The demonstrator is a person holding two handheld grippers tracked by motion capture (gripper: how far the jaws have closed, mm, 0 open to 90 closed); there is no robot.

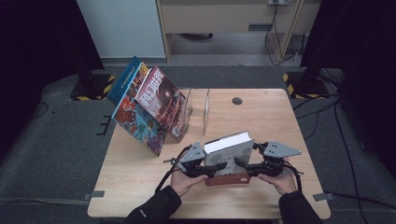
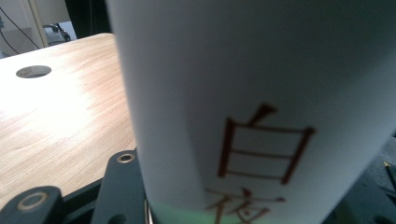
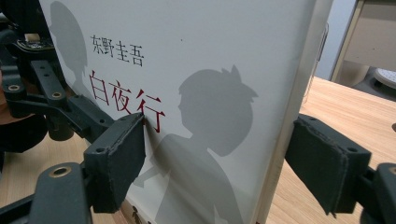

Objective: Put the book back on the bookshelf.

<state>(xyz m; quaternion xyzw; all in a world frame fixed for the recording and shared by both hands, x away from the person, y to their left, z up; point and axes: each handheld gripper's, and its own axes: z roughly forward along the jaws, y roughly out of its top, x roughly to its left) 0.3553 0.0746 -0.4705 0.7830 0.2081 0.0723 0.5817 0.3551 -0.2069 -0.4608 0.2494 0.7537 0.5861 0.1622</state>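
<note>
right gripper view shows the book's [image 3: 196, 93] silhouette cover.

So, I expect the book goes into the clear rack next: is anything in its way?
Nothing visible. The table between the book and the rack is bare; two magazines lean in the rack's left part, and the slot right of them looks free.

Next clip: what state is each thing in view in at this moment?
white book: closed, upright, between both tongs.
left tongs: shut on the white book at its spine.
right tongs: straddling the book's page edge, one pad on the cover; a firm grip can't be told.
picture books: closed, leaning tilted in the clear stand.
clear stand: upright on the table.
</note>
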